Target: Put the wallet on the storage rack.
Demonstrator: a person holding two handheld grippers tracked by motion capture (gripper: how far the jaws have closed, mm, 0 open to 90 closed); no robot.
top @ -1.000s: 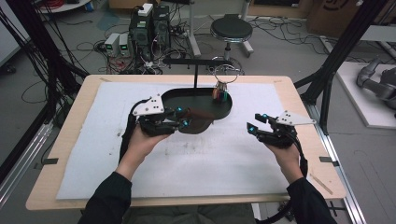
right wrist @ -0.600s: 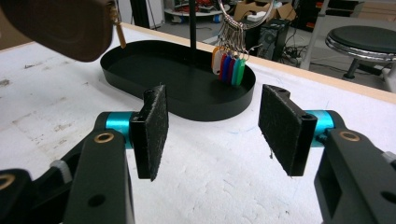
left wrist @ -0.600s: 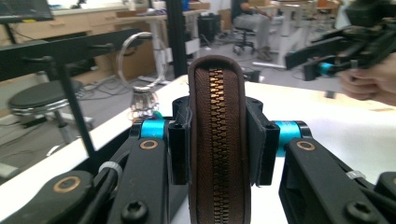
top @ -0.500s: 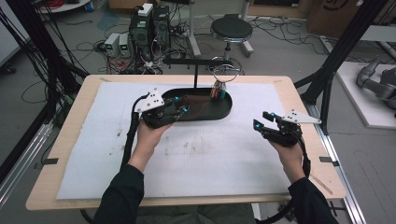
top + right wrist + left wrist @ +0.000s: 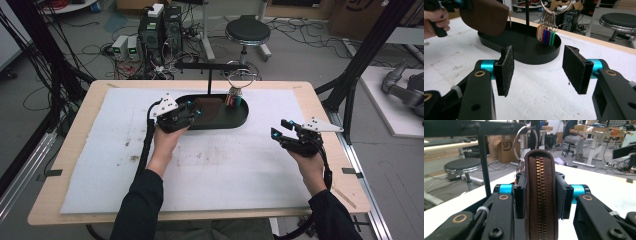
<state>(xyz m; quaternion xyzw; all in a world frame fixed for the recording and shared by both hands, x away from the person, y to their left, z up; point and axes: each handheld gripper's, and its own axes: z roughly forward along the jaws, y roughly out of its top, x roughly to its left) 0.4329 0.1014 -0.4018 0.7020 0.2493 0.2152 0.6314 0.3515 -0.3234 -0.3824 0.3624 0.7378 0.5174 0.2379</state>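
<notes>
The wooden desk (image 5: pixel 325 107) carries a stained white mat (image 5: pixel 225 165) over most of its top. A black oval tray (image 5: pixel 240 117) sits on the mat toward the far edge.

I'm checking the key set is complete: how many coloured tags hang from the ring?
5 visible: on the key ring over the black tray's right end hang tags side by side: orange, red, blue, teal, green. Others may hide behind them.
</notes>
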